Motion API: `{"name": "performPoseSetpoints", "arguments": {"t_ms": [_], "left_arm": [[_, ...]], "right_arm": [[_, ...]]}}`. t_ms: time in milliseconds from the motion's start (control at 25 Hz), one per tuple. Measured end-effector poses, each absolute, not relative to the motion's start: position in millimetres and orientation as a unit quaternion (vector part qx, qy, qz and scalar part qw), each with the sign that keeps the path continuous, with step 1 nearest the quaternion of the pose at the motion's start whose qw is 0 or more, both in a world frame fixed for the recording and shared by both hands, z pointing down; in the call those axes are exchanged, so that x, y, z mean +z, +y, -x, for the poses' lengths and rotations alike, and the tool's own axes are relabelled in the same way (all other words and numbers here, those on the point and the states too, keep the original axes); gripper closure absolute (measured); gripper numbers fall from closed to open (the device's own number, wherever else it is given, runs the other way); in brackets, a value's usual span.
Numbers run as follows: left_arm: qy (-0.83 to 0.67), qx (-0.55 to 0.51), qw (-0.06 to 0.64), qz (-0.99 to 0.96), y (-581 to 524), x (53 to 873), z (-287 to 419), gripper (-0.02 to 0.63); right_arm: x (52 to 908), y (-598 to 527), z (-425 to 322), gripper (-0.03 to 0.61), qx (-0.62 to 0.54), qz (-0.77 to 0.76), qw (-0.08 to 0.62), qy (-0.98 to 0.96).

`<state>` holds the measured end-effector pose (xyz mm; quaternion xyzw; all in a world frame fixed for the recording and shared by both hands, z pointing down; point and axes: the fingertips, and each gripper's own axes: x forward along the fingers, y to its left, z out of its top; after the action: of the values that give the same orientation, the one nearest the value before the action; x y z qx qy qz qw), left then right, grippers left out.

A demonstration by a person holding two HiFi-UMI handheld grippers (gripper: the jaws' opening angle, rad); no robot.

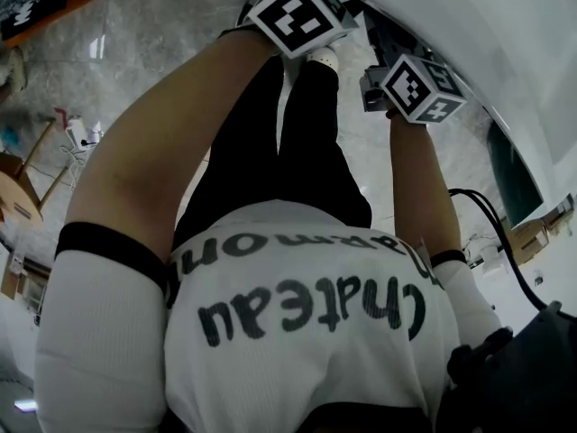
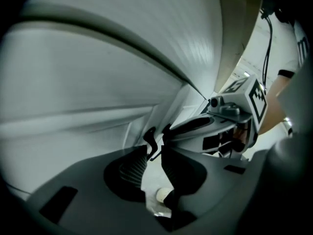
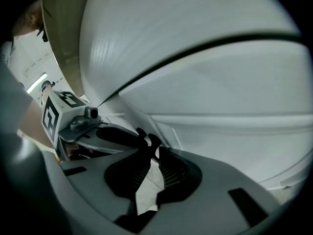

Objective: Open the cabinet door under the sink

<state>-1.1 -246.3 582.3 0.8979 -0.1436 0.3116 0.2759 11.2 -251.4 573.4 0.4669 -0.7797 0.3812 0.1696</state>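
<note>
1. Filling both gripper views, the white cabinet door (image 2: 73, 92) stands directly ahead of the jaws. It is a flat painted panel with a recessed frame (image 2: 131, 127). It probably handles as a stiff, hinged slab that is light to swing, with a smooth face likely to slip under the pads.
2. Grey marbled floor (image 1: 153, 43) lies beneath the person, who bends steeply forward in a white shirt (image 1: 306, 332).
3. Both forearms (image 1: 153, 152) reach toward the cabinet at the upper right of the head view.
4. The left hand-held gripper (image 2: 157, 137) is drawn narrow, with a slim gap left at the tips. Pale background shows through the gap, and no part of the door is visibly pinched.
5. The right hand-held gripper (image 3: 147, 137) sits just beside the left one. Its jaws are likewise nearly together but not clamped on anything visible.
6. A marker cube (image 1: 297, 12) tops each tool and marks its place in the head view, where the fingertips themselves are out of sight.
7. A dark seam (image 3: 161, 67) curves across the cabinet front and ends near the two sets of tips.
8. No knob or pull shows in any view. The sensible hold is therefore the door's free edge, or the raised lip of the frame. It should be pinched firmly and drawn outward along the hinge's arc, not straight back.
</note>
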Motion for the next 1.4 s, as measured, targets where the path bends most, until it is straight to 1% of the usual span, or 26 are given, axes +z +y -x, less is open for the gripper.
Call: {"name": "performPoseSetpoints", "arguments": {"t_ms": [120, 200, 400, 680, 920, 1160, 1400], "left_arm": [[-0.141, 0.324, 0.24, -0.904, -244, 586, 2, 0.545], [-0.145, 0.332, 0.228, -0.904, -246, 588, 3, 0.555], [-0.12, 0.357, 0.191, -0.907, -238, 592, 9, 0.556], [-0.102, 0.385, 0.171, -0.901, -219, 592, 13, 0.557], [-0.107, 0.388, 0.184, -0.897, -207, 595, 22, 0.571], [-0.071, 0.423, 0.135, -0.893, -187, 598, 29, 0.569], [-0.051, 0.445, 0.116, -0.886, -175, 601, 39, 0.557]], "right_arm": [[574, -250, -11, 0.535, 0.368, -0.464, 0.179, -0.786], [575, -249, -8, 0.539, 0.357, -0.457, 0.194, -0.791], [581, -236, 1, 0.541, 0.349, -0.426, 0.23, -0.802], [579, -221, -1, 0.541, 0.356, -0.417, 0.236, -0.802], [581, -207, 2, 0.543, 0.351, -0.406, 0.256, -0.804], [582, -195, 2, 0.541, 0.346, -0.394, 0.276, -0.805], [584, -178, 7, 0.541, 0.325, -0.37, 0.308, -0.814]]}}
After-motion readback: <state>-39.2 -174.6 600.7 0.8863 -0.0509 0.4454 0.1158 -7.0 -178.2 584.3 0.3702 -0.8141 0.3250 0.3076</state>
